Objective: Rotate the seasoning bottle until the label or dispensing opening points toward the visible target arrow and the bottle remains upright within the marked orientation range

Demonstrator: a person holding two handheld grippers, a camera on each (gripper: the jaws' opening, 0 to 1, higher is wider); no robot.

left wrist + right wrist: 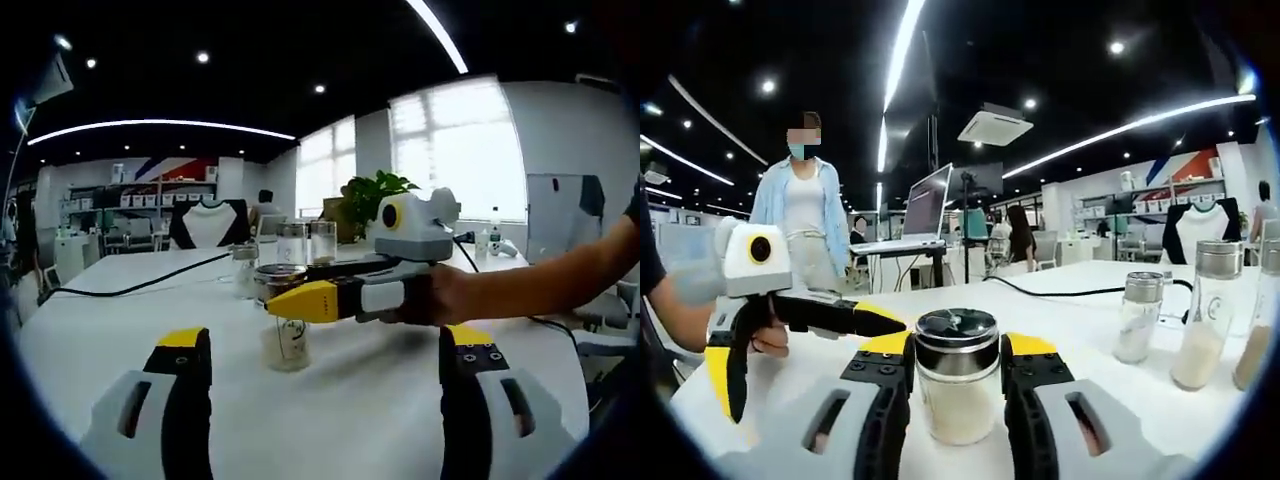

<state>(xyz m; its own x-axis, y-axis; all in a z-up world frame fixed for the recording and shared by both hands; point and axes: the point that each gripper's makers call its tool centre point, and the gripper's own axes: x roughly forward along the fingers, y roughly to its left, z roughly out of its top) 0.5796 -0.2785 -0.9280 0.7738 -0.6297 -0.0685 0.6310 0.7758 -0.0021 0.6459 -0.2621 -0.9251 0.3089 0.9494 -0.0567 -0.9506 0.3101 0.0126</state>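
The right gripper (958, 385), black-jawed with yellow tips, is seen closed around a clear glass seasoning bottle with a dark metal cap (957, 385), which is held upright on the white desk (1090, 340) between the two jaws. In the left gripper view the same bottle (286, 335) is seen standing near the middle of the desk (350, 400), gripped by the right gripper (305, 302), which is held by a person's hand (440, 296). A small dark mark is carried on the bottle's side there, but no writing can be read. The left gripper (325, 385) is held wide open with nothing between its jaws; in the right gripper view it (790, 340) is seen hanging just left of the bottle.

Three more clear glass shaker jars with metal lids (1200, 315) are lined up to the right, the outermost cut off by the view's edge. A black cable (1070, 292) is laid across the desk. The room is an open office with ceiling light strips, bright windows (460, 150), a green potted plant (372, 195), shelving (130, 195), a monitor (928, 210) and a standing person in a light blue shirt (800, 215).
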